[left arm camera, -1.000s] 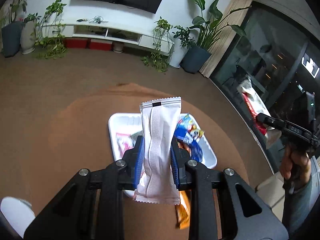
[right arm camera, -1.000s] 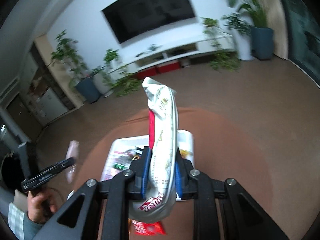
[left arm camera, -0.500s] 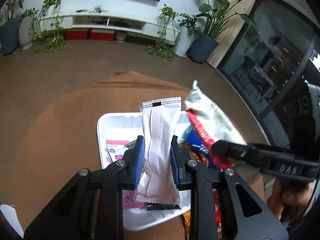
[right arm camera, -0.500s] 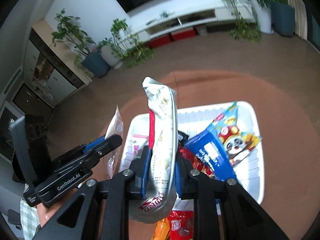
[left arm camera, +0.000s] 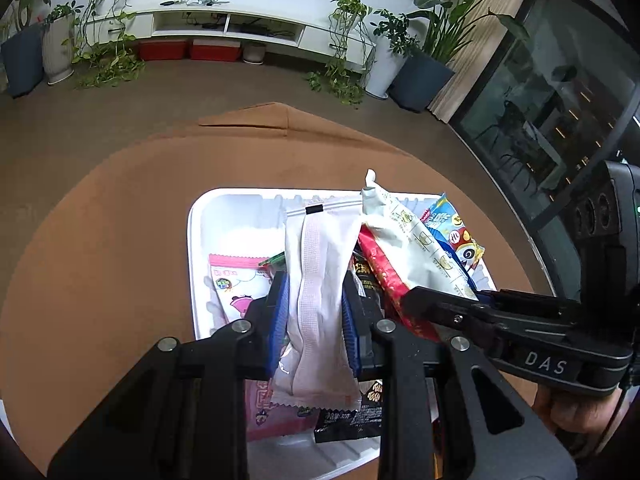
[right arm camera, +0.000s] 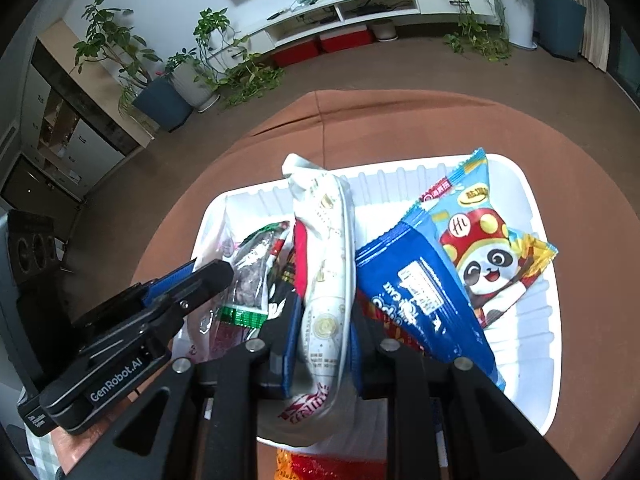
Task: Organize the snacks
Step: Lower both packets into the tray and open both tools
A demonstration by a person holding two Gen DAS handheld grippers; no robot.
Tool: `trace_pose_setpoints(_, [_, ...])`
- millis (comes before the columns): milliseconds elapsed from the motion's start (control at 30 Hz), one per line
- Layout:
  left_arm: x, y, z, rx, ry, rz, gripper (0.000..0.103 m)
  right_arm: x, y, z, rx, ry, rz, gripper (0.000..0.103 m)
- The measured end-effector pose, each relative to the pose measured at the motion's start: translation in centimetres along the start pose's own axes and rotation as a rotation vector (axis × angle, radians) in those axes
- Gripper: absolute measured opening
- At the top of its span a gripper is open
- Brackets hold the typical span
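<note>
Where plants (left arm camera: 100, 48) stand; brown table (left arm camera: 100, 240).

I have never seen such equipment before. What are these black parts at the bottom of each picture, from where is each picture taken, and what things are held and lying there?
There is no robot here. A person holds one hand-held claw in each hand, and a wide-angle camera on each claw looks forward along its two fingers. So the black parts at the bottom are the claw itself.

In the left camera's picture, the left claw is shut on a white snack packet. The other claw enters from the right.

In the right camera's picture, the right claw is shut on a white-and-red snack bag.

Below both lies a white tray on a round brown table. In it lie several snacks, for example a blue panda packet and a pink packet.
</note>
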State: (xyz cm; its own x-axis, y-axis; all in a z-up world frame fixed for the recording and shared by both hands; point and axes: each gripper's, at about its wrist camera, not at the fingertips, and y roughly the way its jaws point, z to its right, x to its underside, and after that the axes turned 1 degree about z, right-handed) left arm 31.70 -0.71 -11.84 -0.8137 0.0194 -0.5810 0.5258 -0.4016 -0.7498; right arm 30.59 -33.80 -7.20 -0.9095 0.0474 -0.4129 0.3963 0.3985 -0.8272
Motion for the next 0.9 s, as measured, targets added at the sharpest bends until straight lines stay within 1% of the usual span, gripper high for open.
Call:
trace_pose_setpoints(100, [0.3, 0.0, 0.4, -0.005, 0.004, -0.005, 0.025, 0.3, 0.0, -0.4, 0.008, -0.004, -0.008, 0.025])
trace_pose_setpoints(133, [0.2, 0.0, 0.4, -0.006, 0.001, -0.008, 0.025, 0.3, 0.1, -0.4, 0.01, -0.012, -0.014, 0.028])
trace_pose_setpoints(233, [0.2, 0.2, 0.9, -0.014, 0.002, -0.008, 0.031, 0.4, 0.5, -0.6, 0.029, -0.025, -0.025, 0.029])
trace_pose_setpoints(267, [0.3, 0.3, 1.0, -0.016, 0.005, -0.01, 0.038, 0.5, 0.5, -0.6, 0.033, -0.027, -0.026, 0.029])
trace_pose_setpoints(300, [0.4, 0.4, 1.1, -0.021, 0.007, -0.013, 0.054, 0.5, 0.6, -0.6, 0.038, -0.031, -0.027, 0.029])
trace_pose_setpoints(333, [0.4, 0.5, 1.1, -0.024, 0.007, -0.014, 0.06, 0.5, 0.6, -0.5, 0.041, -0.032, -0.028, 0.03])
trace_pose_setpoints(367, [0.5, 0.5, 1.1, -0.024, 0.005, -0.01, 0.062, 0.5, 0.6, -0.4, 0.042, -0.028, -0.027, 0.031])
trace_pose_setpoints(500, [0.6, 0.4, 1.2, -0.016, 0.003, 0.0, 0.062, 0.6, 0.2, -0.3, 0.043, -0.033, -0.016, 0.031])
trace_pose_setpoints(567, [0.6, -0.1, 1.1, -0.01, 0.0, 0.008, 0.062, 0.5, 0.0, -0.2, 0.045, -0.035, -0.009, 0.034])
trace_pose_setpoints(633, [0.8, -0.9, 1.0, -0.007, -0.003, 0.021, 0.065, 0.4, -0.5, -0.3, 0.042, -0.034, 0.004, 0.037])
trace_pose_setpoints(700, [1.0, -1.7, 1.1, -0.006, -0.01, 0.031, 0.07, 0.3, -1.0, -0.3, 0.044, -0.034, 0.017, 0.039])
trace_pose_setpoints(800, [1.1, -2.8, 1.0, -0.011, -0.022, 0.056, 0.075, 0.3, -2.0, -0.4, 0.047, -0.033, 0.042, 0.048])
trace_pose_setpoints(833, [1.1, -2.9, 1.1, -0.014, -0.025, 0.064, 0.076, 0.3, -2.2, -0.5, 0.05, -0.032, 0.047, 0.053])
trace_pose_setpoints(867, [1.2, -3.4, 1.1, -0.02, -0.026, 0.074, 0.085, 0.3, -2.5, -0.4, 0.053, -0.031, 0.055, 0.059])
trace_pose_setpoints(900, [1.3, -3.9, 1.2, -0.031, -0.023, 0.084, 0.099, 0.3, -3.0, -0.2, 0.053, -0.029, 0.076, 0.064])
